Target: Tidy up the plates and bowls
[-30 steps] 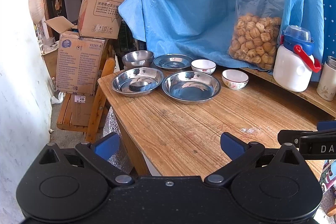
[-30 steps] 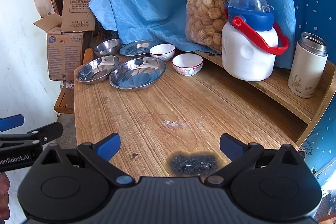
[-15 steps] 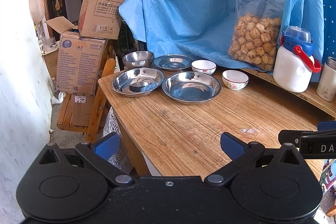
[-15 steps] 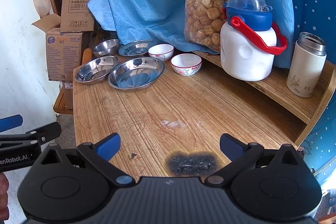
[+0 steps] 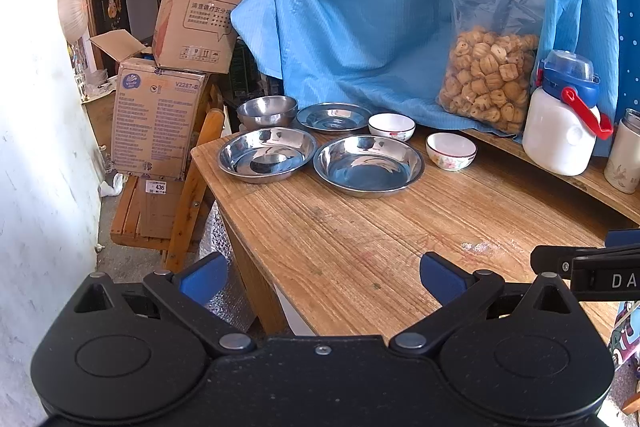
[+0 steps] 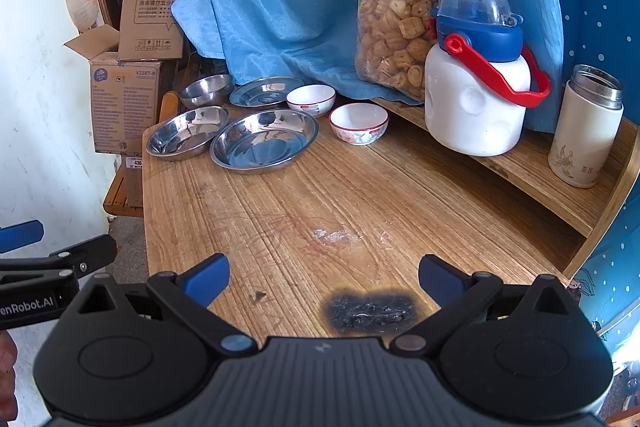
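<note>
At the far end of the wooden table lie three steel plates: a near-left one, a near-right one and a flat one behind. A steel bowl sits at the back left. Two white ceramic bowls stand to the right of the plates. In the right wrist view the same steel plates and white bowls show. My left gripper and right gripper hover open and empty over the table's near edge.
A bag of biscuits, a white jug with a blue lid and a white flask stand on a raised shelf at the right. A burn mark is on the table. Cardboard boxes and a wooden chair stand left.
</note>
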{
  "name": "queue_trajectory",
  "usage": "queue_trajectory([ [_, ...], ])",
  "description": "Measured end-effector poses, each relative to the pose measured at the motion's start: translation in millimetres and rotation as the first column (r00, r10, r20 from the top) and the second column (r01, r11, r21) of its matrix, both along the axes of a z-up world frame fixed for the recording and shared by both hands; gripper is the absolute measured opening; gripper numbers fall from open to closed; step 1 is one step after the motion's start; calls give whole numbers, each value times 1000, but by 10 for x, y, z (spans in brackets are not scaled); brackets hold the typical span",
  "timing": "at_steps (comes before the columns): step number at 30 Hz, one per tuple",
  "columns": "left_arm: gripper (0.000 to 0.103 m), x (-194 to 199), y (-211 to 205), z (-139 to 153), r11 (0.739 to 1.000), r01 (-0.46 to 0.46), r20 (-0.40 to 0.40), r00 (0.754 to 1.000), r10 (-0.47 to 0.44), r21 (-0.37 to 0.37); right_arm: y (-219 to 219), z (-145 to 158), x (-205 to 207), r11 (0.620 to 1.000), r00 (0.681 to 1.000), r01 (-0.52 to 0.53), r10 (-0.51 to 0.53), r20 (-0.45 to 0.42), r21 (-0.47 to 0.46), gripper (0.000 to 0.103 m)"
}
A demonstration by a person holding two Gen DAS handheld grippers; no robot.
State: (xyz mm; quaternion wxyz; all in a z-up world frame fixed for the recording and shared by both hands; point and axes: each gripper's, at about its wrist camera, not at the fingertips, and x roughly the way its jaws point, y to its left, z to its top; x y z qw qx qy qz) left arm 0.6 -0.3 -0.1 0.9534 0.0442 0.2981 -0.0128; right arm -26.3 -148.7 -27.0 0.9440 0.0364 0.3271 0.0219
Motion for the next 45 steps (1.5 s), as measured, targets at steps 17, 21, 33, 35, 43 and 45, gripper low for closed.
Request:
queue_trajectory([
  [17, 102, -2, 4, -1, 1000, 4, 2, 1000, -4, -1, 27, 9, -15, 1000, 1000, 5, -5, 0, -6, 103],
  [21, 102, -2, 8, -3, 1000, 3, 1, 1000, -3, -2, 16, 3, -7, 1000, 1000, 5, -5, -2, -6, 103],
  [33, 102, -37, 67, -47, 1000, -2, -3, 1000, 2, 1, 6, -7, -5, 1000, 1000, 1, -1, -6, -4, 103],
  [35, 102, 7, 105, -85, 1000, -7, -6, 1000, 7, 1, 4, -13, 7, 1000, 1000, -1, 1, -8, -4, 103],
  [43, 102, 16, 83, -89, 1000, -14, -23, 1000, 14, 9, 30, -41, 64, 1000, 1000, -4, 4, -24, -1, 103],
  [45, 102, 32, 104, -96, 1000, -15, -29, 999, 15, 10, 37, -50, 81, 1000, 1000, -3, 3, -30, 4, 103],
])
